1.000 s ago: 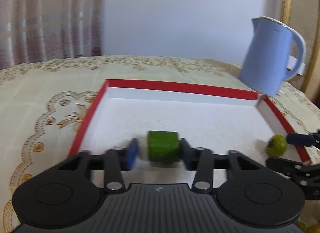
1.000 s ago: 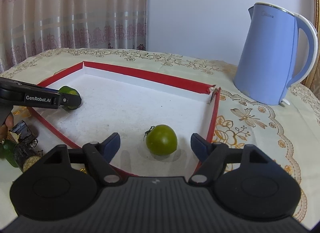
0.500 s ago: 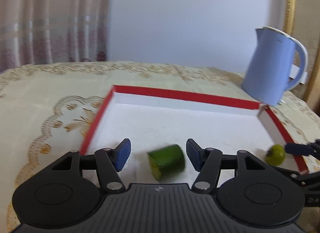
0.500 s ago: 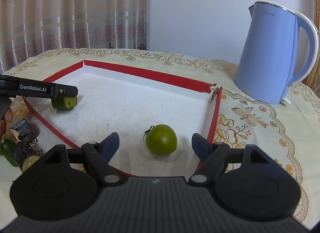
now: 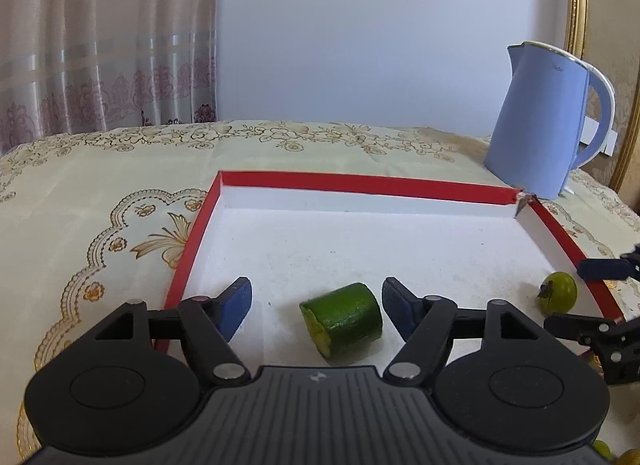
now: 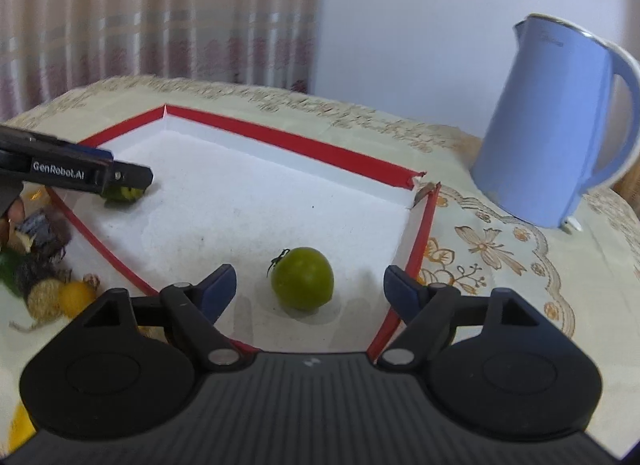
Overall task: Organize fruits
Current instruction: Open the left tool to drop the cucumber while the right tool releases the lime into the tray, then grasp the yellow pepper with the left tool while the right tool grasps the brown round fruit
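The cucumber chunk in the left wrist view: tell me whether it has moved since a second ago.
Yes. The cucumber chunk now lies tipped on the tray floor, cut end showing, nearer the tray's front edge. The left gripper has just been opening; its pads stand clear.

Blue kettle (image 5: 538, 133) upright on embroidered cream tablecloth (image 5: 92, 201), pink patterned curtain (image 5: 100, 33) behind, plain wall (image 5: 360, 25) w/ gold trim at right.

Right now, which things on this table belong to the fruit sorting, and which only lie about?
Belong: red-rimmed white tray; cut green cucumber piece; round green tomato; pile of small fruits beside the tray.
Lying about: blue electric kettle; embroidered cream tablecloth.
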`<act>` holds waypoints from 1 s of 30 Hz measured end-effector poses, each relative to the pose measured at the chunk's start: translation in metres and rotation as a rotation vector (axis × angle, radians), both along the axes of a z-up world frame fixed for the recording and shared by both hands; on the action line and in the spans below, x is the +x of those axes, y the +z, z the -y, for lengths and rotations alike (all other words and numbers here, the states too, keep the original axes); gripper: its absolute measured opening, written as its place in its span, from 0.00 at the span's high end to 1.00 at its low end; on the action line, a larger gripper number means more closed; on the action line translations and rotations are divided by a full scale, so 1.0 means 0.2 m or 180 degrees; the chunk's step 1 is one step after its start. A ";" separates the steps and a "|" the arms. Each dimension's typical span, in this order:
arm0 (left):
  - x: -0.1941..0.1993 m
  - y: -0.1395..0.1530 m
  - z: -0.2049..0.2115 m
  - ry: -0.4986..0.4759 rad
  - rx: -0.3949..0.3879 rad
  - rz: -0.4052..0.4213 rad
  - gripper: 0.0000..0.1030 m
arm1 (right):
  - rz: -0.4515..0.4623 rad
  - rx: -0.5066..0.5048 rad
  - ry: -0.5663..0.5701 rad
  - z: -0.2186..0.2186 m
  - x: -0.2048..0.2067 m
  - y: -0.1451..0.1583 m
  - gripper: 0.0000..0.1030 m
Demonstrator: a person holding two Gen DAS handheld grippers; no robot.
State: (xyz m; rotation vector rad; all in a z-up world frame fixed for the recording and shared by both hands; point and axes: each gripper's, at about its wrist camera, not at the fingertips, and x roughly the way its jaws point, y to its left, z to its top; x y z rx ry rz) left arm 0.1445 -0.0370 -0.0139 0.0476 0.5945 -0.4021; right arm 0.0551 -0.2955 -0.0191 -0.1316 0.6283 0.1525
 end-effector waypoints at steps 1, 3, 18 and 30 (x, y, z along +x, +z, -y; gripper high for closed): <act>-0.01 0.00 0.00 -0.0008 0.0001 -0.0004 0.30 | -0.0053 0.0001 0.0068 0.02 0.01 0.00 0.23; -0.03 0.01 0.00 -0.0022 -0.0002 0.0002 0.30 | -0.0177 0.0020 0.0186 0.06 0.05 0.01 0.23; -0.09 0.01 0.04 0.0005 0.0243 0.0149 0.25 | 0.0816 -0.0008 -0.0105 -0.05 -0.48 0.17 0.00; -0.30 0.10 0.02 0.0147 0.0474 0.0346 0.19 | 0.0725 0.0496 -0.0110 -0.03 -0.81 0.05 0.00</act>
